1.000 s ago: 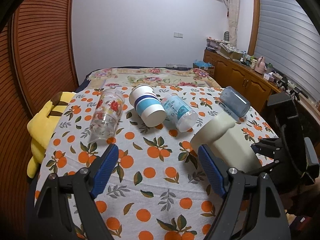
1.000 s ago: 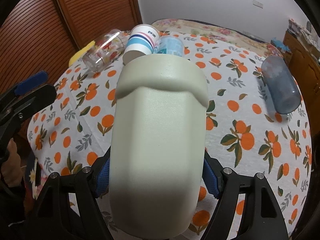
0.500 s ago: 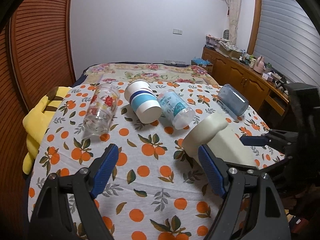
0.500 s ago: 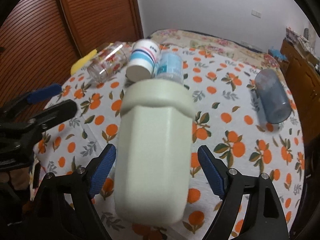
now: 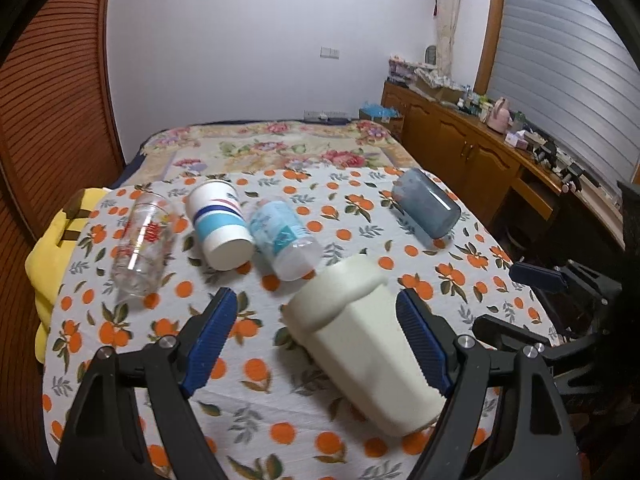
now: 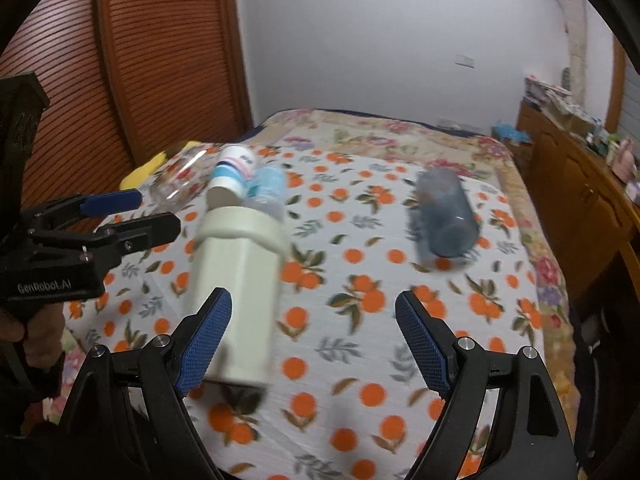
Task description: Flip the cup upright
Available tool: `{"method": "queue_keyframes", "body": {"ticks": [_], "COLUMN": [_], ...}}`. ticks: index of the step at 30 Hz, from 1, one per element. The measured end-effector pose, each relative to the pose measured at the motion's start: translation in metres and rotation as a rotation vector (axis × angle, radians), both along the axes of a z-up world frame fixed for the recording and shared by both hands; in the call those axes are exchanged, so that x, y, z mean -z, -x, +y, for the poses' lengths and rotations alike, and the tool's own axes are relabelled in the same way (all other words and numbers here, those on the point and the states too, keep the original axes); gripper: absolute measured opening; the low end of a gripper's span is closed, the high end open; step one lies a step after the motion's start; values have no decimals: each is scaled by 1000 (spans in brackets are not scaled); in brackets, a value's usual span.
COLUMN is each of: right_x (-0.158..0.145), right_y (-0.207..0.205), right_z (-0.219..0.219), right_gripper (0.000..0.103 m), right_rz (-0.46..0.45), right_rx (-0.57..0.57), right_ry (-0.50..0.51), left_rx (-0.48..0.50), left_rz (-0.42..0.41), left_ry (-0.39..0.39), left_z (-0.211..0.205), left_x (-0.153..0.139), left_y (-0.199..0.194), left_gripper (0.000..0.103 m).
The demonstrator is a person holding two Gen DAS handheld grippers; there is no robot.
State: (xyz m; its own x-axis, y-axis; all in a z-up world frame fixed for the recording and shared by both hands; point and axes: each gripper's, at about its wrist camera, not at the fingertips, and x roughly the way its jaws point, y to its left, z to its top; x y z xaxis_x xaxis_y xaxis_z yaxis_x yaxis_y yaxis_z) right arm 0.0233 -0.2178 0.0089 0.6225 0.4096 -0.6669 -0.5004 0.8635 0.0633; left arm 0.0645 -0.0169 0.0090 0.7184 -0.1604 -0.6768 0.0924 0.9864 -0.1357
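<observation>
Left gripper point(image 5: 314, 334) jaws spread wide, nothing gripped — the cream cup point(image 5: 362, 344) lies in front of it on the table point(image 5: 248, 412), seen between the two blue pads; whether the right-hand pad point(image 5: 422, 346) touches the cup wall, cannot tell, it overlaps it in view. Right gripper point(image 6: 310, 342) jaws also wide apart and holding nothing; its left pad point(image 6: 204, 340) overlaps the cup's lower body in the right wrist view, contact unclear. In the left wrist view the right gripper point(image 5: 536, 274) shows at the right edge, partly cut off.

Cream cup point(image 6: 236, 296) is tilted, wide collar end pointing away toward the other cups, near the front of the orange-print cloth. Heavily motion-blurred in the right wrist view, so its exact lean and which end meets the cloth are hard to make out.

Behind it, on their sides: a clear glass with red flowers point(image 5: 142, 244), a white paper cup with blue stripes point(image 5: 220, 224), a light blue plastic cup point(image 5: 284, 236) — the last two touching each other. A dark blue cup point(image 5: 426, 202) lies well apart to the right. Yellow cloth point(image 5: 48, 256) hangs at the left table edge, mostly hidden. A hand point(image 6: 36, 328) holding the left gripper shows at the left of the right wrist view, partly cut off.
</observation>
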Motion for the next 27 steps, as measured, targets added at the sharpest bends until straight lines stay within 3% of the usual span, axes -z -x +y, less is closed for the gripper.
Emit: {"method": "queue_keyframes", "body": {"ticks": [18, 24, 27], "right_x": [22, 23, 26], "right_y": [-4, -5, -7], "right_z": [-30, -39, -39], "right_gripper": [86, 86, 86], "right_rz": [19, 21, 30], "right_rx": [45, 65, 67], "right_ry": [-87, -90, -89], "left_rx": [-79, -84, -83], "left_rz": [282, 296, 326], "left_ry": [77, 88, 137], "left_z": [-23, -23, -17], "left_x": [38, 44, 51], "left_y": [-41, -42, -44], "left_gripper": [83, 88, 91]}}
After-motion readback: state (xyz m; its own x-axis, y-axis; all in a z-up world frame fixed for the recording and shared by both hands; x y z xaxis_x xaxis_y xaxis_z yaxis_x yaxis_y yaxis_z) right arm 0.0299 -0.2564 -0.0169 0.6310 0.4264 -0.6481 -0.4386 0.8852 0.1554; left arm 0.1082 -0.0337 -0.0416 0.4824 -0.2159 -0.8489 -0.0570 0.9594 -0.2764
